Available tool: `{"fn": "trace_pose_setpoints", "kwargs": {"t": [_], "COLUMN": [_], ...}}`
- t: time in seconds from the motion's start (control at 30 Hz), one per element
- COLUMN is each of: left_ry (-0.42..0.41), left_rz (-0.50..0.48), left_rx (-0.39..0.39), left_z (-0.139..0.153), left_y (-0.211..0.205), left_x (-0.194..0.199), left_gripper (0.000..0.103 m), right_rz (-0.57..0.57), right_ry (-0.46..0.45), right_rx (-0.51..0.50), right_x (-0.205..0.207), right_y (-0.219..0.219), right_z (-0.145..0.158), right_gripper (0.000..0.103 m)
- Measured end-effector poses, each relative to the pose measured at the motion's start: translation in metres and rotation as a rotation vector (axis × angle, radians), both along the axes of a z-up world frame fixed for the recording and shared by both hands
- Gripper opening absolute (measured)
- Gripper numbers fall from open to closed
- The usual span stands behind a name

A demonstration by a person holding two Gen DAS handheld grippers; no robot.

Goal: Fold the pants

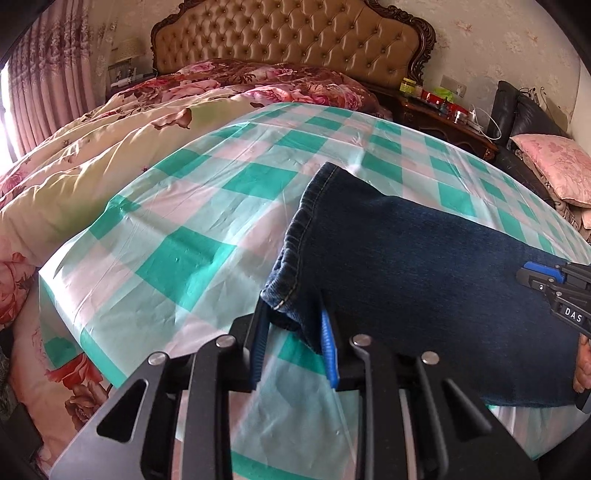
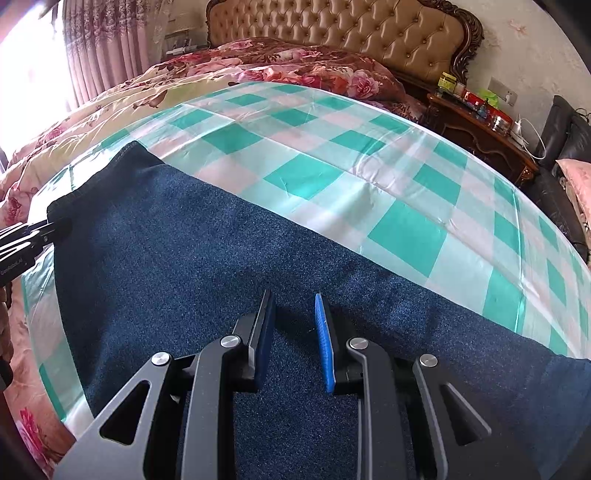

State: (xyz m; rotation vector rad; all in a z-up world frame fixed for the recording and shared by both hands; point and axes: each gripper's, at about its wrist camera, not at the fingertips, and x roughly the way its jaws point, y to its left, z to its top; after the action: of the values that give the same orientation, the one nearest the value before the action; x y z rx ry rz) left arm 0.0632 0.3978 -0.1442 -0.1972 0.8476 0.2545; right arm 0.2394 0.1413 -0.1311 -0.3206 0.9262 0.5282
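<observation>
Dark blue jeans (image 1: 424, 258) lie flat across a green-and-white checked plastic sheet (image 1: 184, 221) on the bed. In the left wrist view my left gripper (image 1: 291, 321) is closed around the near corner of the jeans' hem, the cloth bunched between its blue pads. The right gripper shows at the right edge of that view (image 1: 535, 275), over the denim. In the right wrist view my right gripper (image 2: 293, 317) is open, hovering just above the middle of the jeans (image 2: 221, 277), with nothing between its fingers. The left gripper shows at the far left (image 2: 48, 227), at the hem corner.
A floral quilt (image 1: 92, 147) and pillows lie behind the sheet, below a tufted headboard (image 1: 295, 33). A cluttered wooden nightstand (image 1: 443, 114) and a black sofa with a pink cushion (image 1: 550, 162) stand to the right. Curtains (image 1: 48, 92) hang at left.
</observation>
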Motion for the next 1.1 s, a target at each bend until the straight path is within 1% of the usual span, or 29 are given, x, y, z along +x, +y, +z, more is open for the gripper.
{"fn": "trace_pose_setpoints", "kwargs": {"t": [0.03, 0.07, 0.1, 0.13, 0.17, 0.2, 0.23, 0.27, 0.3, 0.37, 0.43, 0.47, 0.5, 0.53, 0.57, 0.6, 0.63, 0.67, 0.73, 0.8, 0.83, 0.87, 0.9, 0.93, 0.97, 1.0, 1.03, 1.07, 1.1], "left_ry": [0.000, 0.000, 0.000, -0.001, -0.002, -0.002, -0.002, -0.003, -0.006, -0.016, -0.028, -0.039, -0.053, -0.060, -0.062, -0.062, -0.060, -0.058, -0.068, -0.073, -0.077, -0.080, -0.079, -0.078, -0.084, -0.097, -0.106, -0.114, -0.128], "left_rz": [0.001, 0.001, 0.002, 0.002, 0.004, 0.005, 0.008, 0.013, 0.019, 0.026, 0.030, 0.042, 0.055, 0.071, 0.092, 0.099, 0.108, 0.132, 0.142, 0.170, 0.185, 0.208, 0.229, 0.250, 0.271, 0.275, 0.272, 0.260, 0.238], "left_rx": [0.001, 0.003, 0.005, 0.004, 0.001, -0.004, -0.012, -0.031, -0.054, -0.090, -0.133, -0.174, -0.220, -0.259, -0.283, -0.296, -0.309, -0.336, -0.389, -0.423, -0.452, -0.494, -0.527, -0.567, -0.642, -0.689, -0.703, -0.682, -0.623], "left_z": [0.000, 0.000, -0.001, -0.001, -0.001, -0.001, -0.001, 0.000, 0.001, 0.002, 0.003, 0.003, 0.003, 0.003, 0.005, 0.006, 0.005, 0.004, 0.003, 0.001, 0.000, -0.001, -0.003, -0.007, -0.013, -0.016, -0.017, -0.013, -0.002], "left_y": [0.000, 0.000, 0.000, 0.000, 0.001, 0.001, 0.002, 0.005, 0.007, 0.011, 0.015, 0.019, 0.023, 0.026, 0.026, 0.024, 0.021, 0.020, 0.018, 0.021, 0.025, 0.030, 0.035, 0.041, 0.050, 0.055, 0.057, 0.054, 0.046], "left_x": [0.000, 0.000, 0.001, 0.001, 0.001, 0.001, 0.001, 0.000, 0.000, -0.002, -0.005, -0.008, -0.011, -0.014, -0.018, -0.021, -0.022, -0.024, -0.025, -0.021, -0.018, -0.016, -0.014, -0.014, -0.015, -0.016, -0.017, -0.018, -0.018], "left_gripper": [0.026, 0.026, 0.026, 0.026, 0.026, 0.026, 0.025, 0.025, 0.024, 0.024, 0.025, 0.029, 0.035, 0.038, 0.043, 0.046, 0.046, 0.047, 0.047, 0.045, 0.045, 0.040, 0.028, 0.022, 0.016, 0.014, 0.013, 0.009, 0.009], "right_rz": [-0.031, -0.070, -0.099, -0.137, -0.163, -0.190, -0.208, -0.213, -0.206, -0.197, -0.202, -0.202, -0.201, -0.199, -0.197, -0.196, -0.197, -0.197, -0.197, -0.195, -0.193, -0.192, -0.191, -0.191, -0.189, -0.187, -0.181, -0.174, -0.170], "right_ry": [-0.009, -0.047, -0.080, -0.110, -0.099, -0.068, -0.044, -0.038, -0.044, -0.059, -0.061, -0.062, -0.064, -0.066, -0.070, -0.073, -0.074, -0.076, -0.083, -0.088, -0.088, -0.086, -0.079, -0.072, -0.068, -0.063, -0.055, -0.035, -0.014], "right_rx": [-0.010, -0.005, 0.001, -0.012, -0.047, -0.077, -0.093, -0.082, -0.090, -0.116, -0.123, -0.121, -0.118, -0.119, -0.121, -0.121, -0.121, -0.121, -0.127, -0.132, -0.131, -0.129, -0.121, -0.112, -0.106, -0.099, -0.088, -0.071, -0.053], "right_x": [-0.001, -0.003, -0.006, -0.007, -0.005, -0.001, 0.002, 0.004, 0.004, 0.002, 0.001, 0.001, 0.000, 0.000, 0.000, 0.000, 0.000, 0.000, 0.000, 0.001, 0.000, 0.001, 0.002, 0.003, 0.004, 0.005, 0.006, 0.009, 0.010], "right_y": [-0.005, -0.012, -0.019, -0.028, -0.032, -0.037, -0.042, -0.047, -0.048, -0.046, -0.046, -0.047, -0.048, -0.048, -0.047, -0.047, -0.047, -0.046, -0.046, -0.045, -0.045, -0.046, -0.047, -0.048, -0.048, -0.049, -0.050, -0.053, -0.055], "right_z": [0.004, 0.010, 0.015, 0.018, 0.016, 0.010, 0.005, 0.002, 0.001, 0.003, 0.003, 0.003, 0.003, 0.002, 0.002, 0.002, 0.002, 0.002, 0.001, 0.001, 0.001, 0.001, 0.002, 0.002, 0.002, 0.002, 0.002, 0.003, 0.003], "right_gripper": [0.029, 0.040, 0.055, 0.059, 0.059, 0.058, 0.058, 0.059, 0.062, 0.062, 0.062, 0.062, 0.062, 0.062, 0.062, 0.062, 0.062, 0.062, 0.062, 0.063, 0.063, 0.063, 0.064, 0.064, 0.065, 0.066, 0.066, 0.066, 0.066]}}
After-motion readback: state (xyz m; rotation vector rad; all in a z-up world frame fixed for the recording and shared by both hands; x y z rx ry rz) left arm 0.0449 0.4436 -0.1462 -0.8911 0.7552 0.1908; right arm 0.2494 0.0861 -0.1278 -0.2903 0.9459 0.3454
